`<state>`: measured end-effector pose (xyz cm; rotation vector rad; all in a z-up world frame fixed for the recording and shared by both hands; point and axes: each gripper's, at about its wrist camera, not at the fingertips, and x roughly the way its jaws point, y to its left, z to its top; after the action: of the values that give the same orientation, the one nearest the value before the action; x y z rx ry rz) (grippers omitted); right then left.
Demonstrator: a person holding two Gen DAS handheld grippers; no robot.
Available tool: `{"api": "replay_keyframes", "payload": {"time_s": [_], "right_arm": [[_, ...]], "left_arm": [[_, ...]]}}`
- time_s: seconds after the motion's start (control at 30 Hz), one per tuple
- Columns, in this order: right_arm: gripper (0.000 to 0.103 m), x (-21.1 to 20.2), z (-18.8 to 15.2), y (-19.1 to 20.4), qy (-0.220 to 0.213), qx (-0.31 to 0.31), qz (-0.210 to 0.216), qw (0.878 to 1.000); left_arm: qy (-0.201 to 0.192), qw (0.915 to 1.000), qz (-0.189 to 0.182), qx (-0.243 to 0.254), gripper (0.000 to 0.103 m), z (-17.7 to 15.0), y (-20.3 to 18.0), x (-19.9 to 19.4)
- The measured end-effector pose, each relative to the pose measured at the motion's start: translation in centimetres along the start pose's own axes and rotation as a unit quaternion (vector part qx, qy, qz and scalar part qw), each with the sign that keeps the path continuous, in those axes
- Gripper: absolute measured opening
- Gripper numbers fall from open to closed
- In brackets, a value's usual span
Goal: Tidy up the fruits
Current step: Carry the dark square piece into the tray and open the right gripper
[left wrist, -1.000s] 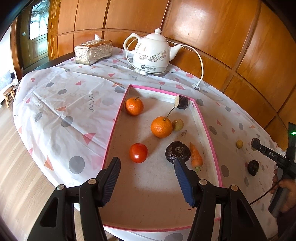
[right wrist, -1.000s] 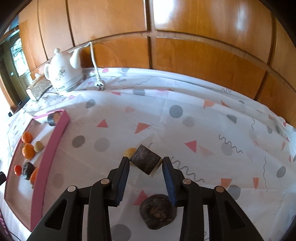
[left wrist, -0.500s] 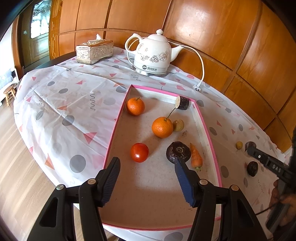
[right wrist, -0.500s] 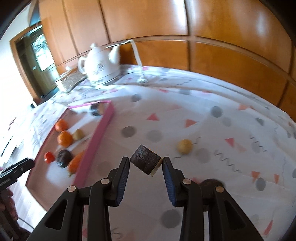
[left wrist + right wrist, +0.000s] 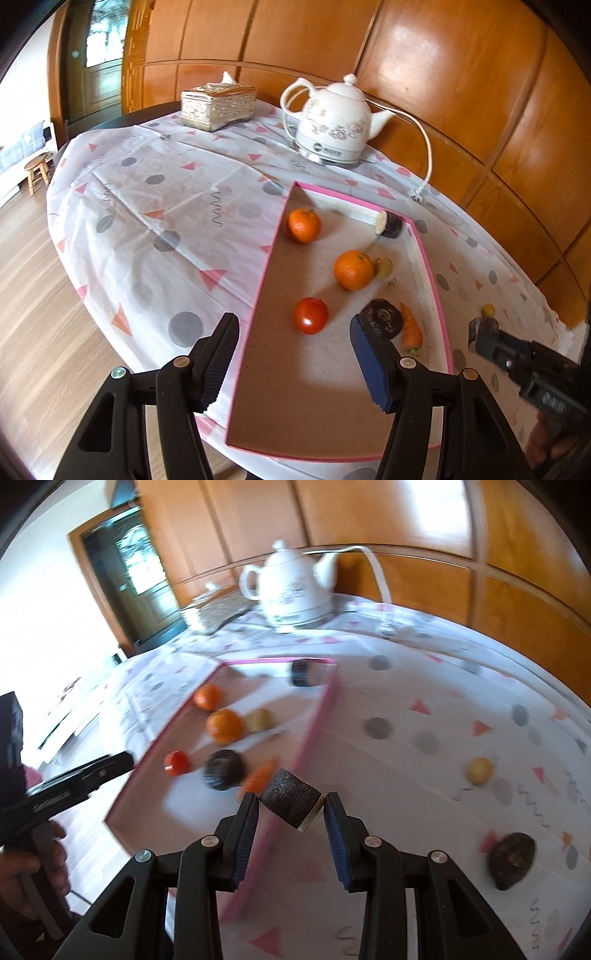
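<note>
right gripper (image 5: 290,803) jaws clamp the dark chunk (image 5: 291,798); clear the tray (image 5: 325,705) rim, release low; left gripper (image 5: 293,354) jaws half open, empty

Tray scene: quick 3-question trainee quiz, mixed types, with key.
1. True or false: the tomato lies outside the pink tray.
2. How many oranges are in the tray?
3. What does the right gripper hold? A) carrot B) dark cut chunk C) kettle lid

Key:
1. False, it lies in the tray.
2. Two.
3. B, the chunk between its fingers.
</note>
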<state>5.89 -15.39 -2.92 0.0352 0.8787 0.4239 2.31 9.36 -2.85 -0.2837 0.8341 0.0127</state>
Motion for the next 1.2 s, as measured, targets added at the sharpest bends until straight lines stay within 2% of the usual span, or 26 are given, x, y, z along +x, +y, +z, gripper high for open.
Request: {"api": "replay_keyframes", "payload": {"time_s": [0.27, 0.67, 1.0, 1.2], "right_arm": [[0.037, 1.7, -0.2, 3.9, 0.025, -0.038, 0.028, 0.999], [0.038, 5.1, -1.2, 6.7, 0.074, -0.061, 0.026, 0.995], [0.038, 4.6, -1.3, 6.5, 0.061, -0.05, 0.02, 0.997], [0.038, 3.1, -1.2, 6.1, 0.035, -0.035, 0.007, 0.999]], "left_arm": [[0.0, 0.9996, 0.016, -0.023, 0.063, 0.1, 1.8, 0.1], [0.01, 0.9995, 0.016, -0.025, 0.063, -0.2, 1.8, 0.7], [0.01, 0.9996, 0.016, -0.021, 0.063, -0.3, 1.6, 0.7], [0.011, 0.9997, 0.014, -0.017, 0.065, -0.5, 1.3, 0.6]]}}
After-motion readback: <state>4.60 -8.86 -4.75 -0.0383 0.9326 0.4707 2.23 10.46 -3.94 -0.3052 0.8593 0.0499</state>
